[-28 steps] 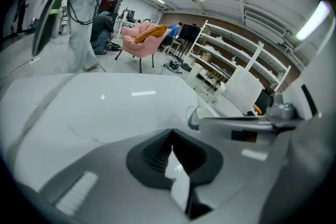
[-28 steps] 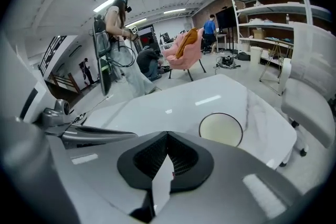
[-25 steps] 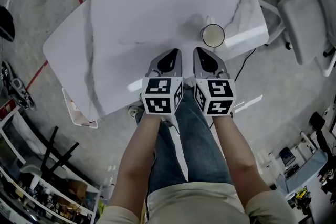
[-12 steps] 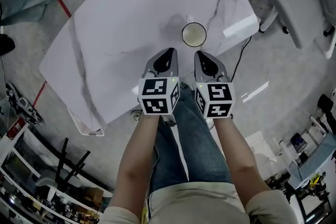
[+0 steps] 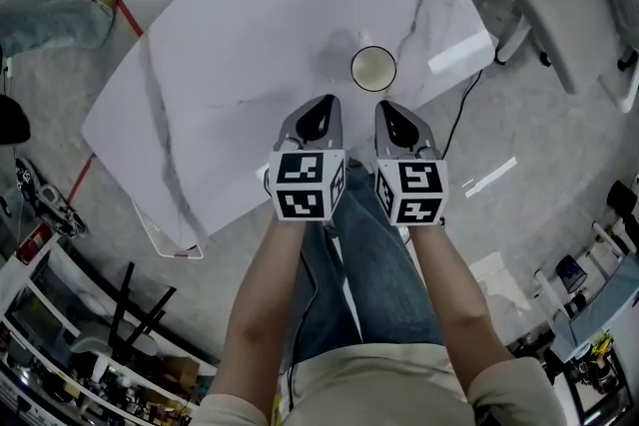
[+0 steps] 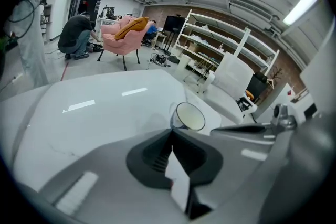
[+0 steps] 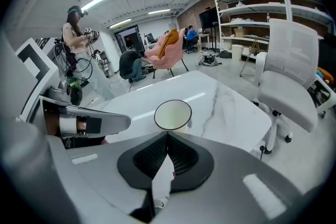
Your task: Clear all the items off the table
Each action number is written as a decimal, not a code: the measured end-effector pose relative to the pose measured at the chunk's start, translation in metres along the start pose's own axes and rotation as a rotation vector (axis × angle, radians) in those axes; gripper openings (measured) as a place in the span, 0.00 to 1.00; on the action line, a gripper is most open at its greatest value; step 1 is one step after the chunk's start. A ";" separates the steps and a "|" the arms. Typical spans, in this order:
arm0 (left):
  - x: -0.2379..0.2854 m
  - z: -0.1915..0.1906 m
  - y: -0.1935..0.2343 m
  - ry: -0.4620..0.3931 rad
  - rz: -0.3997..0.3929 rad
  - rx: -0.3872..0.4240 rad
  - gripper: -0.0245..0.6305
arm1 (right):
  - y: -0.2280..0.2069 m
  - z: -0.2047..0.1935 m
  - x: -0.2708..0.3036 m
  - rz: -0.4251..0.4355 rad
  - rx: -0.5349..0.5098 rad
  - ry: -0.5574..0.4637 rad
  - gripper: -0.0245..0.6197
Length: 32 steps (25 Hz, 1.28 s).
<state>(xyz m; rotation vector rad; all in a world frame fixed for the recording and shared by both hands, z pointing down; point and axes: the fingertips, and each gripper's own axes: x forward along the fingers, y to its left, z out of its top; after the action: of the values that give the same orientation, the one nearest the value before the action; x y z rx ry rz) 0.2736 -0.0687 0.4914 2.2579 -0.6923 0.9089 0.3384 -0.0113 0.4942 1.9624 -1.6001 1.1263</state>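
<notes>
Your left gripper has its jaws pressed together with nothing between them, and your right gripper is the same, closed tight and empty (each gripper view shows the two dark pads meeting in one seam). In the head view they sit side by side at the centre of the frame, apart from each other, with their marker cubes towards you and their tips over the near edge of the white marble table, so that edge is hidden beneath them. The cup stands on the table just beyond the right gripper's tip, slightly up and left of it, and up and right of the left gripper; neither gripper touches it. In the left gripper view the cup rises just right of the jaw seam, and in the right gripper view it sits straight above the seam. In both, its lower part is cut off by the jaws, and you cannot tell whether the pale inside holds anything. A white office chair stands off the table at the upper right of the head view, partly cropped by the frame.
</notes>
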 end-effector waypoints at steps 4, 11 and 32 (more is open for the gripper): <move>-0.007 -0.001 0.003 -0.002 -0.004 0.010 0.05 | 0.001 -0.010 0.001 -0.008 0.007 0.017 0.10; -0.006 0.000 0.006 -0.019 -0.047 0.045 0.05 | 0.006 -0.023 0.014 -0.017 0.028 0.034 0.34; 0.040 0.019 0.021 -0.056 -0.082 0.147 0.05 | -0.007 0.010 0.091 -0.005 -0.082 -0.135 0.68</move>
<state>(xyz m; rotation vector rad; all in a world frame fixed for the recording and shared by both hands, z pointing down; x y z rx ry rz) 0.2932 -0.1053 0.5167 2.4306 -0.5689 0.8857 0.3519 -0.0748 0.5593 2.0260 -1.6798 0.9281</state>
